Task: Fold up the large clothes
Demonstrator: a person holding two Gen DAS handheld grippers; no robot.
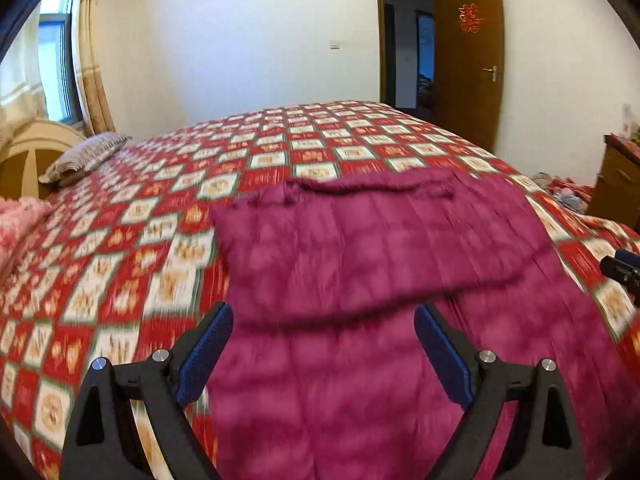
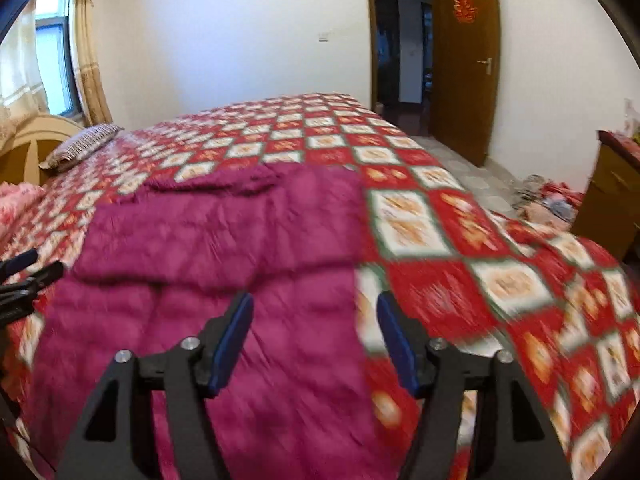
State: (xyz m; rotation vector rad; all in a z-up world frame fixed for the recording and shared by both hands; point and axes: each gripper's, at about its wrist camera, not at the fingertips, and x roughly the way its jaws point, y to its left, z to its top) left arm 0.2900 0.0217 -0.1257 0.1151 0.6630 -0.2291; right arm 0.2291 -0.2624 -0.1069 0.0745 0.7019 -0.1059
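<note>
A large magenta quilted garment point(image 1: 360, 260) lies on the bed, its far part folded over into a thicker layer with a collar edge at the back. It also shows in the right wrist view point(image 2: 224, 248). My left gripper point(image 1: 324, 320) is open and empty, held above the garment's left near part. My right gripper point(image 2: 316, 308) is open and empty above the garment's right edge. The right gripper's tip point(image 1: 620, 268) shows at the right of the left wrist view. The left gripper point(image 2: 24, 272) shows at the left of the right wrist view.
The bed has a red and white checked cover point(image 1: 160, 208). A striped pillow point(image 1: 84, 156) and a pink quilt point(image 1: 16, 220) lie by the headboard on the left. A wooden cabinet point(image 2: 612, 200) and a clothes pile on the floor point(image 2: 552, 200) are on the right. A brown door point(image 1: 468, 60) stands open behind.
</note>
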